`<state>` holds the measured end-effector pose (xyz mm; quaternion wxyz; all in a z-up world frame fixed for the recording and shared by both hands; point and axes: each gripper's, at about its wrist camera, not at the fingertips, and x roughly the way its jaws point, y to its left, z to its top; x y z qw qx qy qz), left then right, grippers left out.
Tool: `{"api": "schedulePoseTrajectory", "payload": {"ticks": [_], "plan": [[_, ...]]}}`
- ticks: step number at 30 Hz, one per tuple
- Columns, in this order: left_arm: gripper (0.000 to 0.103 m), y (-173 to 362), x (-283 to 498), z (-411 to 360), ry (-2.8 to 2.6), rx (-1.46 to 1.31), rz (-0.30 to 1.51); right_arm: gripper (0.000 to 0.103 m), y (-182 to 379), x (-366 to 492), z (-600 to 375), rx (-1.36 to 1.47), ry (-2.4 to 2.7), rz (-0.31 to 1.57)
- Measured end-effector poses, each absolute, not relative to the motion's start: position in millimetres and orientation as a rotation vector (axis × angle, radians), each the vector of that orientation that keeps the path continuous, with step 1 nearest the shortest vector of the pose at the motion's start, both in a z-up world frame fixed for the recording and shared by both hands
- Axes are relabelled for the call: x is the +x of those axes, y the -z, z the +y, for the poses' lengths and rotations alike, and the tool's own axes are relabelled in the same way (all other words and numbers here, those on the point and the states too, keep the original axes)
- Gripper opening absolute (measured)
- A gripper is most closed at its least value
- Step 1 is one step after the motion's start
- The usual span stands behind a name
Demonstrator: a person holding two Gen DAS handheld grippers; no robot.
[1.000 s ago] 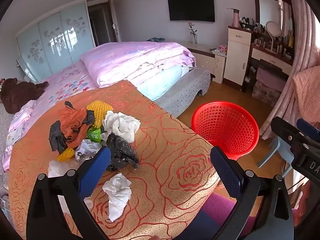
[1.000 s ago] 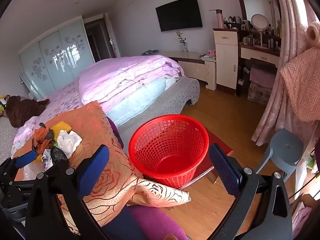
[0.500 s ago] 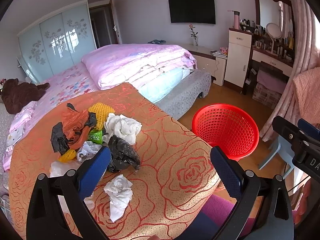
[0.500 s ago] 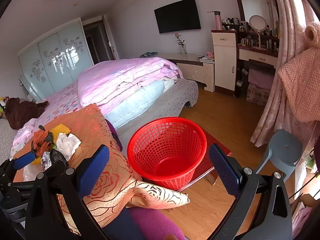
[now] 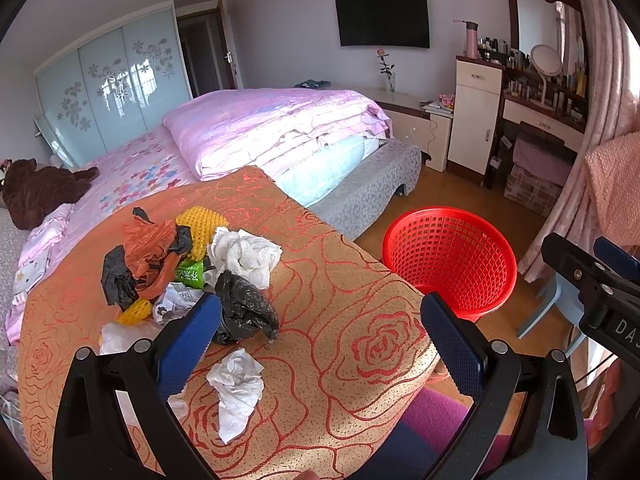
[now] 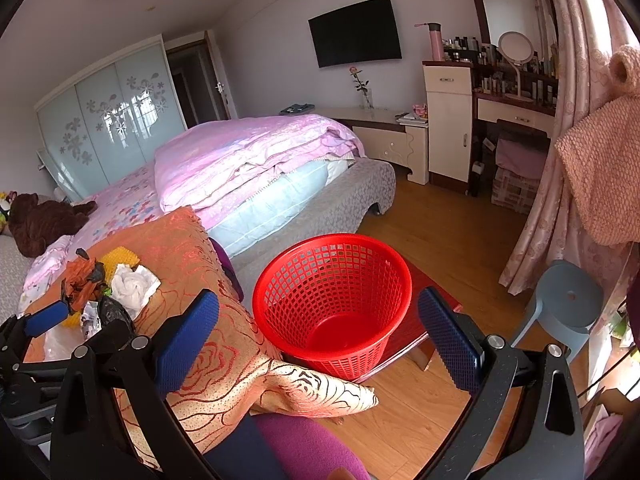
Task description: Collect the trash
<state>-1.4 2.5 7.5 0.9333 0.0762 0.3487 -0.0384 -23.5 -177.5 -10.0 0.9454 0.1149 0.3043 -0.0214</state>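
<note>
Hovering wide open and empty, left gripper (image 5: 320, 332) above crumpled tissue (image 5: 236, 388), right gripper (image 6: 318, 328) likewise over red basket (image 6: 332, 304).

bed (image 5: 280, 140) – pink quilt | wall TV (image 5: 383, 17) | dresser mirror (image 5: 538, 20) – grey stool (image 6: 568, 300)

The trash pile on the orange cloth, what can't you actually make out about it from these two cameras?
- Left wrist view: the left gripper's blue finger covers part of the black bag and the clear plastic beside it.
- Same view: the green wrapper is mostly buried under the white cloth; its print is too small to read.
- Right wrist view: the crumpled tissue is hidden behind the left gripper.
</note>
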Motion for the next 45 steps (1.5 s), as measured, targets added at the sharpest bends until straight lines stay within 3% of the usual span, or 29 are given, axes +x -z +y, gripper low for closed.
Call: {"api": "schedulePoseTrajectory", "payload": {"ticks": [45], "plan": [[0.096,-7.4,-3.1,-0.7,0.078,0.156,0.713,0.097,9.8,-23.7,-178.4,0.234,0.05,0.623]]}}
